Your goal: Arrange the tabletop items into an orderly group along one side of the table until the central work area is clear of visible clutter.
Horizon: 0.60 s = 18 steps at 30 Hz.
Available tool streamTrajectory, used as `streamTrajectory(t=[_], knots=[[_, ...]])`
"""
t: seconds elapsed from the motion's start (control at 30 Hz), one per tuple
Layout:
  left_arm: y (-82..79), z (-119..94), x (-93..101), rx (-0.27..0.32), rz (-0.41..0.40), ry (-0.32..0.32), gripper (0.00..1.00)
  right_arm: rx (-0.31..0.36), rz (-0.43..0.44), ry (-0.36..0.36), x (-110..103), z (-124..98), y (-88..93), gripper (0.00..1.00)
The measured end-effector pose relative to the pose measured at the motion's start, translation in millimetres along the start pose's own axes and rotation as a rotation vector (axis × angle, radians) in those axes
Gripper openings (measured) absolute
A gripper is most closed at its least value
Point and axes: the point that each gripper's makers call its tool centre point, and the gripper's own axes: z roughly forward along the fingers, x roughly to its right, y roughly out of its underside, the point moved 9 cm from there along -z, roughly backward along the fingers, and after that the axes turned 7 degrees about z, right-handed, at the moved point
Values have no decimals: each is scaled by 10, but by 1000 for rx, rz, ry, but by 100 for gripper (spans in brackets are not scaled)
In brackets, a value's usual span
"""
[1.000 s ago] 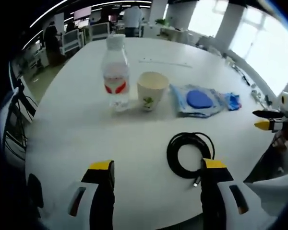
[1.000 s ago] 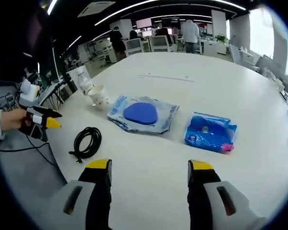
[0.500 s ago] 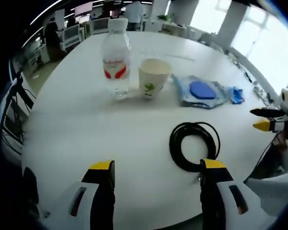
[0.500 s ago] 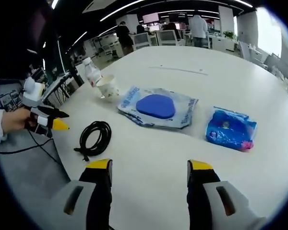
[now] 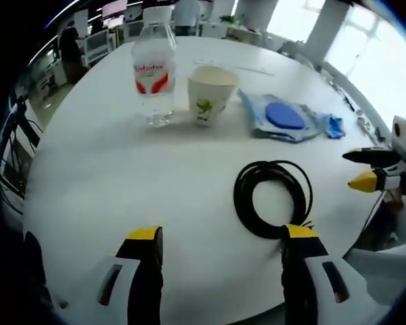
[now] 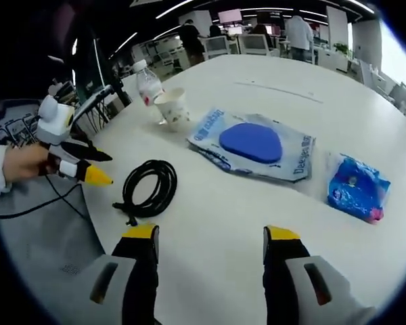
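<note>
A coiled black cable [image 5: 271,206] [image 6: 149,188] lies on the white table [image 5: 122,176], just ahead of my left gripper [image 5: 216,240], which is open over the near edge. Beyond the cable stand a water bottle [image 5: 153,68] [image 6: 148,84] and a paper cup [image 5: 211,93] [image 6: 173,108], side by side. To the cup's right lies a clear packet holding a blue pad [image 5: 283,116] [image 6: 253,143], then a small blue packet [image 5: 330,126] [image 6: 358,189]. My right gripper [image 6: 210,240] is open above bare table; it also enters the left gripper view from the right [image 5: 369,169].
The table's curved near edge [image 5: 189,315] runs just under my left jaws. Office desks, chairs and people [image 6: 298,34] stand beyond the far side of the table. Cables and equipment [image 5: 17,135] sit off the table's left side.
Both cameras have moved forward and lower toward the table, so the cable, bottle and cup look larger. The things themselves have not moved. Both grippers stay open.
</note>
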Motion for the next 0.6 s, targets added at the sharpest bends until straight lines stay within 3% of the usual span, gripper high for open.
streamTrajectory(t=[0.6], knots=[[-25, 170, 70, 15, -43, 40, 61, -12, -5, -90, -317, 435, -113, 56]])
